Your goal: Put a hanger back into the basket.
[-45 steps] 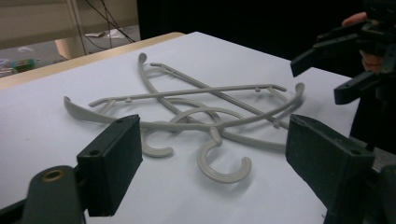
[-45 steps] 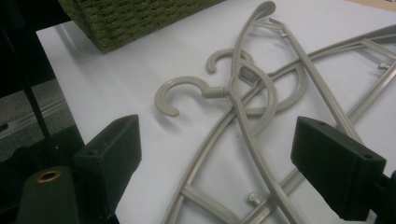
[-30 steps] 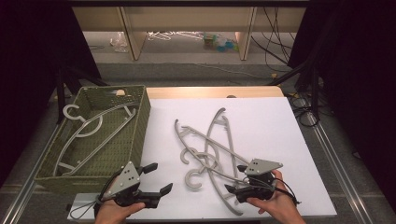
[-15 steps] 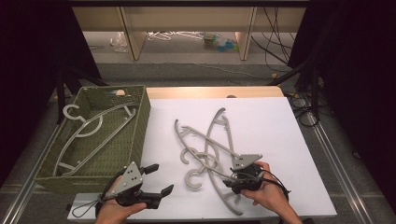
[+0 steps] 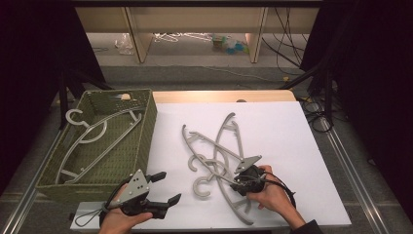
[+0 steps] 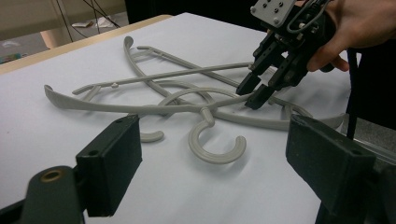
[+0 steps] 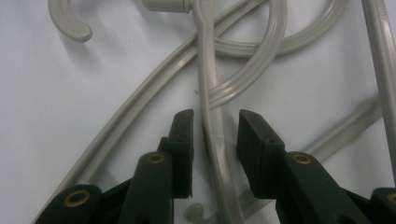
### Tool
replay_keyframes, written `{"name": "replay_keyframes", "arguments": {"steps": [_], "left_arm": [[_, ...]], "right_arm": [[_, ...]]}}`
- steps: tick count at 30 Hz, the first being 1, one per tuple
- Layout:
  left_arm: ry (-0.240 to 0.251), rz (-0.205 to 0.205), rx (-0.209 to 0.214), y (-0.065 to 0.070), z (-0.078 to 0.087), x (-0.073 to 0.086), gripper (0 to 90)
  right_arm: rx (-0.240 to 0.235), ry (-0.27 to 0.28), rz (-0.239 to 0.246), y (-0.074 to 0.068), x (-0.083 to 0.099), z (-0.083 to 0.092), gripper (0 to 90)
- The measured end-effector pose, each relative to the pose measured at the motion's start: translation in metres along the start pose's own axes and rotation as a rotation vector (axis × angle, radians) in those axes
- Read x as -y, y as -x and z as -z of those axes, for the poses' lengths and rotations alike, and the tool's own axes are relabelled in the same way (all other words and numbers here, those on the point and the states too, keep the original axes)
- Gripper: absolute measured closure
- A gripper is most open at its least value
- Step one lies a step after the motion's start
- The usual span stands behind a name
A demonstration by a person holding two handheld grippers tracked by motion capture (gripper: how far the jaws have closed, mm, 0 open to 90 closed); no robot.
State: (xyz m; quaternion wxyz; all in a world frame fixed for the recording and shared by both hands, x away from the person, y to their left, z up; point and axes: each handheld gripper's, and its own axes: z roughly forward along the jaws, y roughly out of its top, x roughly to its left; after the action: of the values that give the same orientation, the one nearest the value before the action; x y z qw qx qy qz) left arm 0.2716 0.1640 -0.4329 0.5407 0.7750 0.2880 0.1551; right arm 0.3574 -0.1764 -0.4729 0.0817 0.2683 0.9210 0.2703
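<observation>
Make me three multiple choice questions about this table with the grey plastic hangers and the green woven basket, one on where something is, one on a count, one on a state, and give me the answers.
1. Where does the green woven basket sit?
A. on the person's left side of the table
B. on the person's right side
C. on the floor

2. How many grey plastic hangers lie inside the basket?
A. none
B. one
C. four

3. How is the right gripper set?
A. shut on nothing
B. open, jaws either side of a hanger arm
C. lying flat on the table

Answers: 1 A, the high view shows it at the left beside the white table sheet. 2 B, a single hanger in the basket shows there. 3 B, the right gripper view shows a gap on each side of the hanger arm.
</observation>
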Motion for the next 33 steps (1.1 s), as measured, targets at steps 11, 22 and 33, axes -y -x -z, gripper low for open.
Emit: {"name": "replay_keyframes", "arguments": {"steps": [11,22,33], "left_arm": [[-0.013,-0.006,0.003,-0.001,-0.002,0.001,18.6],[-0.049,-0.056,-0.013,-0.002,-0.002,0.003,19.4],[-0.051,-0.044,-0.037,-0.005,-0.001,0.004,20.6]], "right_arm": [[-0.022,-0.046,0.020,0.004,-0.009,-0.003,74.5],[-0.030,-0.054,0.118,0.007,-0.012,0.005,81.6],[-0.139,0.096,0.107,0.012,-0.012,0.040,82.3]]}}
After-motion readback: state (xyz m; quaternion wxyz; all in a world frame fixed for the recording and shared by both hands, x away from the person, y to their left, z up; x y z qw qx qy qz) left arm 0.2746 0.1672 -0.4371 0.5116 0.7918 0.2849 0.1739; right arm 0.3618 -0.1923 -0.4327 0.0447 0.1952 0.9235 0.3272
